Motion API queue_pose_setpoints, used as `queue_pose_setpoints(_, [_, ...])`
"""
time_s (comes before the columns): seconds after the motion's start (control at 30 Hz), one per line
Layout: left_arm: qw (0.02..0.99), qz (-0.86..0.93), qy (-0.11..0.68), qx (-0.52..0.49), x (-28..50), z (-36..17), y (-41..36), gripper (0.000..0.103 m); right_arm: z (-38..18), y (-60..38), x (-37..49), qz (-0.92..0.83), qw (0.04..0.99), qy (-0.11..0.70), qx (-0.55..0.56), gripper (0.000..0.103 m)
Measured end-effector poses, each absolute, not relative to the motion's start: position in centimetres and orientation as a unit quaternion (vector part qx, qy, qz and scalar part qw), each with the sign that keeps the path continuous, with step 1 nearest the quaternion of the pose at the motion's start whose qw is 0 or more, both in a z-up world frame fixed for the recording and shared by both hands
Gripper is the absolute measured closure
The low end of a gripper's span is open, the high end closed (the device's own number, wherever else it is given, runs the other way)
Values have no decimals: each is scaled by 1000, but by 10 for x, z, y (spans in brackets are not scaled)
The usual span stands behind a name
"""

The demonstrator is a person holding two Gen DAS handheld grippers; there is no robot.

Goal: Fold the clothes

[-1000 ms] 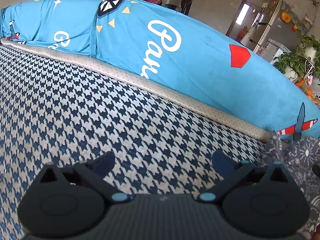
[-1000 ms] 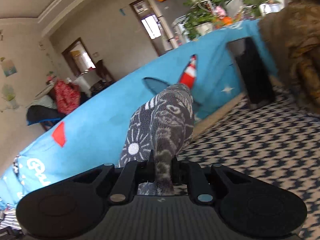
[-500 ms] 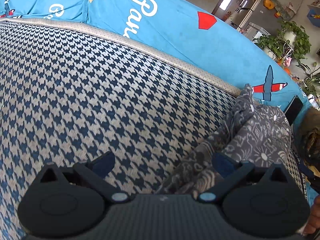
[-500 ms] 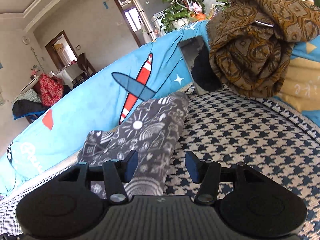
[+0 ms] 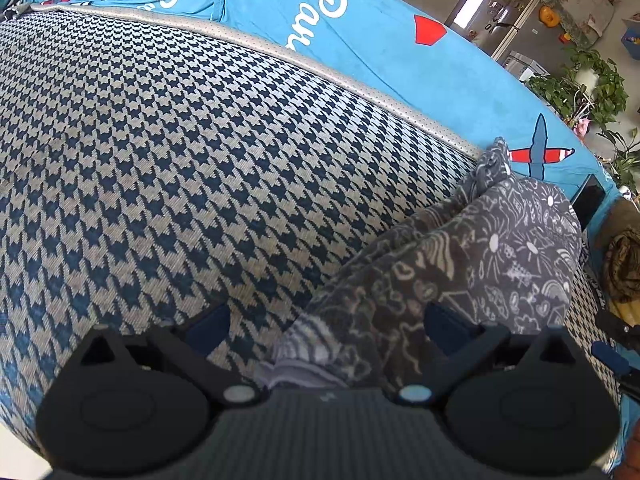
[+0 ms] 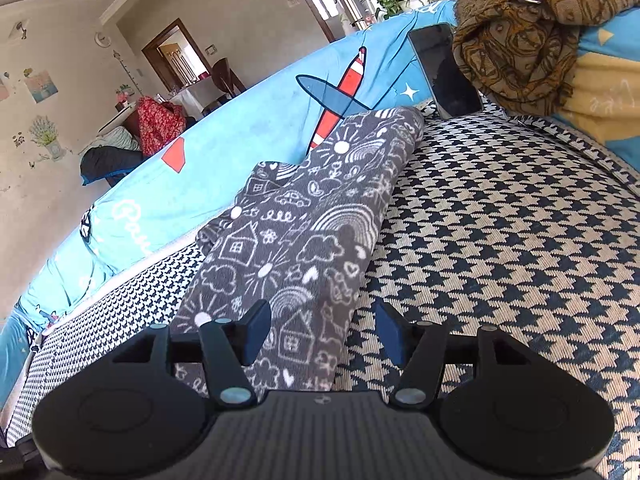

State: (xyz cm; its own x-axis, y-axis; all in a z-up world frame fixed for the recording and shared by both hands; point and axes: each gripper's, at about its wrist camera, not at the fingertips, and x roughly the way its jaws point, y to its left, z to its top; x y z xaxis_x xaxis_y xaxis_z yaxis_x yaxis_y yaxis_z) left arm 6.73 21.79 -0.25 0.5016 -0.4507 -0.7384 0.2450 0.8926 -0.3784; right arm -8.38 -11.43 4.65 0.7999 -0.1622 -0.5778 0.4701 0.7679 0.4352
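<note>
Right wrist view: right tool [image 6: 320,330] opening over the grey doodle-print garment [image 6: 304,216]; left tool [image 5: 326,326] gapes wide above its hem.

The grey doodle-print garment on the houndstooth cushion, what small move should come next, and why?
Probably close the left gripper on the grey doodle-print garment: its striped hem lies between those wide-open fingers, while the right gripper is opening, its pads clear of the cloth.
</note>
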Motion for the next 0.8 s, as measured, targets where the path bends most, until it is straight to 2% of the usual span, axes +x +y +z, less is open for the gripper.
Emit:
queue_pose_setpoints(0.37, [852,-203,461,-145,49,-12,239,0,28,-84,-98,-131,900,297,290,45])
queue_pose_setpoints(0.8, [852,-219,457,-132,28,-12,245,0,0,-46,-123,-71,885,339,311,45])
